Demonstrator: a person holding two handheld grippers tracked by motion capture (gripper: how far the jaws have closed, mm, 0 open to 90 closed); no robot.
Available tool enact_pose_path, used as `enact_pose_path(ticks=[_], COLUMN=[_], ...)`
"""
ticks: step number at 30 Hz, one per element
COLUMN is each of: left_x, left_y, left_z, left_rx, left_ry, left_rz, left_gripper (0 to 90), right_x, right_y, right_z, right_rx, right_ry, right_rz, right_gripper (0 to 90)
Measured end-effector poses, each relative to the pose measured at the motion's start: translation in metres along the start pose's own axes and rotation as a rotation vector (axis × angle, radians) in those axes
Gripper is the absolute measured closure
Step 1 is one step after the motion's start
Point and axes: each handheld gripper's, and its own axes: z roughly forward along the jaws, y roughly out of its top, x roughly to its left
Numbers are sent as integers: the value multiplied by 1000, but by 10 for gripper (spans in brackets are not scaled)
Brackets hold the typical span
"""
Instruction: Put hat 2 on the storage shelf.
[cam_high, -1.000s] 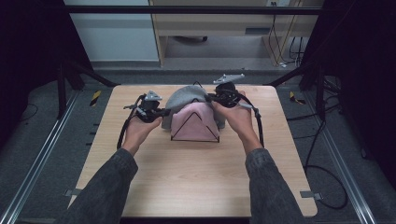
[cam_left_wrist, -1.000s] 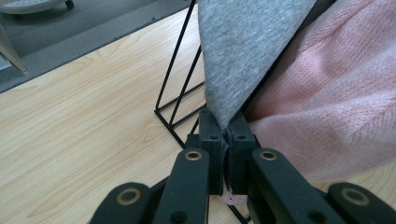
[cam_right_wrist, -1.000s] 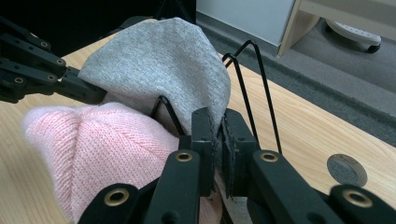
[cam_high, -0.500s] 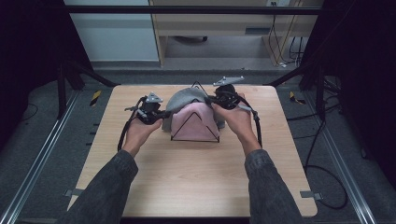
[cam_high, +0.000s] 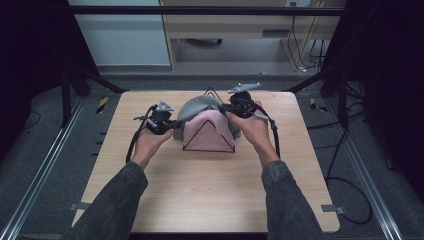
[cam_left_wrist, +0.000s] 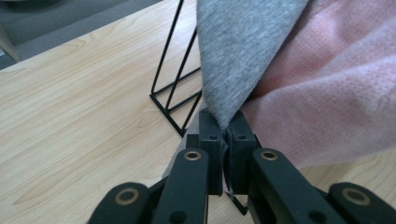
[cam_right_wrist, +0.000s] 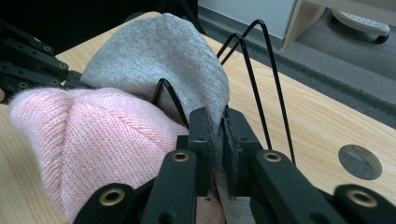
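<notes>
Two claws, left (cam_left_wrist: 224, 135) and right (cam_right_wrist: 215, 135), pinch one grey cloth (cam_high: 196, 106); one pink cloth (cam_high: 210, 131).

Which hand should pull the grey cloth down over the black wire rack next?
Probably the right. The right gripper pinches the grey cloth high beside the wire rack, near the unfinished end. The left gripper pinches its corner already low, near the table, by the pink cloth.

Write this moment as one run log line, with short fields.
left gripper: shut on grey cloth | right gripper: shut on grey cloth | pink cloth: draped over wire rack
</notes>
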Motion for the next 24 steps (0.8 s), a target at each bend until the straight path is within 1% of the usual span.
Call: enact_pose_path(ticks=[4,6,8,10,12,14,15,16,18,19,22,24], left_x=[0,1,0,0,0,1,1,1,1,1,0,-2], left_y=[-1,-2,-2,-1,-1,-1,0,0,1,2,3,4], left_z=[0,0,0,-1,-3,-6,-8,-10,-14,-15,-21,-26], left_rx=[-3,-2,-1,0,-10,-25,-33,-40,-36,-40,-46,-40], left_ry=[3,5,6,10,20,25,30,41,54,60,67,71], left_rz=[-4,-7,-11,-11,-20,-27,-28,-28,-20,-23,-20,-9], left_gripper=[854,831,822,793,761,701,686,686,652,640,619,600], right_x=[0,0,1,1,2,3,3,3,4,4,6,7], right_y=[0,0,0,0,1,1,2,2,3,4,5,6], right_z=[-1,-2,-2,-3,-4,-7,-10,-10,-14,-16,-20,-23], right_rx=[-1,1,1,-1,-2,-5,-14,-14,-19,-24,-34,-38], right_ry=[-3,-12,-15,-20,-25,-32,-34,-34,-39,-40,-41,-40], right_rz=[1,0,0,-2,-2,-2,0,0,3,6,9,10], right_gripper=[796,756,744,721,701,678,664,664,651,649,641,638])
